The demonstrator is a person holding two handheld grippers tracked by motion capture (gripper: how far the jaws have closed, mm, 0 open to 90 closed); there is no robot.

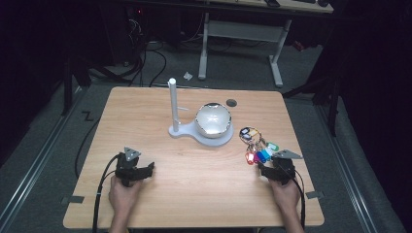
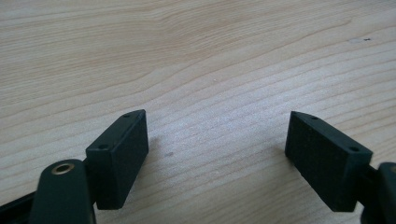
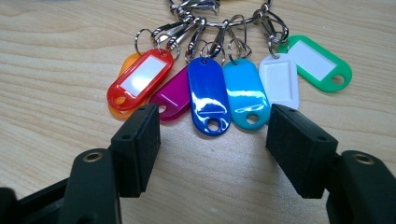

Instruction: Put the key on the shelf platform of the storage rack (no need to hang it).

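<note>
Right claw | wide open, empty | key tags just ahead, untouched

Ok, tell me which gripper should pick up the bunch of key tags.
Right. The right gripper is open, its jaws just short of the key tags. The left gripper, also open, sits over bare table on the far side.
</note>
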